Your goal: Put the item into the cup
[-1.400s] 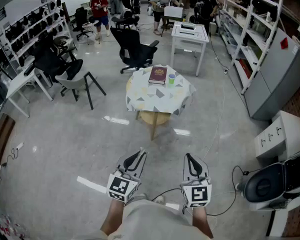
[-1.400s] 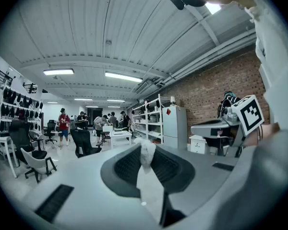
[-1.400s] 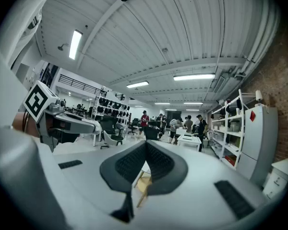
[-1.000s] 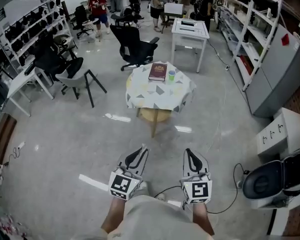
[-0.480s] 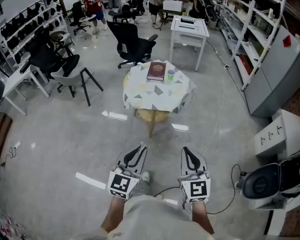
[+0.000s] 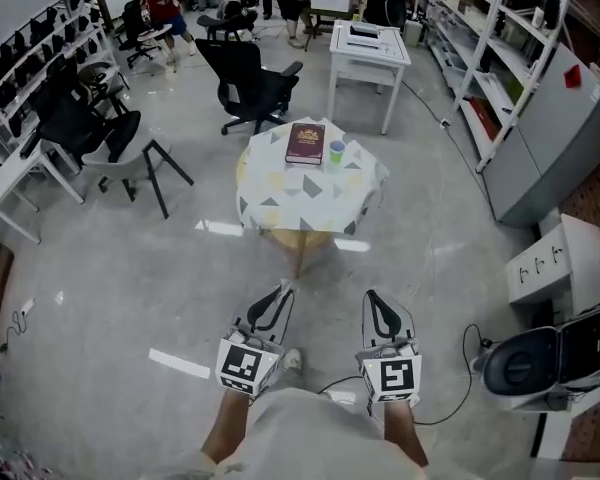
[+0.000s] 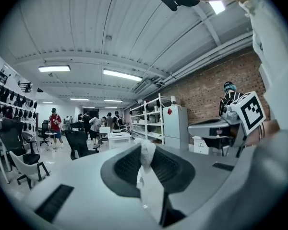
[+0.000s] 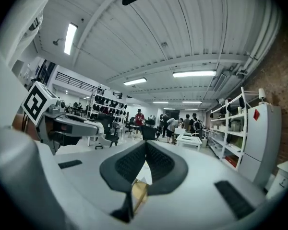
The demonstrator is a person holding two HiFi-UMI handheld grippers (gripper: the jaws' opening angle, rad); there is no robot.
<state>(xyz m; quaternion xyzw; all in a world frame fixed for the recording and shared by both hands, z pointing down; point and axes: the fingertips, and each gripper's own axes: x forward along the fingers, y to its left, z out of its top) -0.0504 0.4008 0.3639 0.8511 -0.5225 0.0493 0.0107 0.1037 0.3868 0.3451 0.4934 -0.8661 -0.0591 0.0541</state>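
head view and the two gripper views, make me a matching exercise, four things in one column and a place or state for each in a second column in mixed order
Things
1. book
2. cup
3. white item
4. right tongs

Place or state
a. shut, with nothing between them
b. dark red, lying flat on the table
c. clamped in the left tongs
d. standing just right of the book, seen from the head view

Right pairs: 1-b, 2-d, 3-c, 4-a
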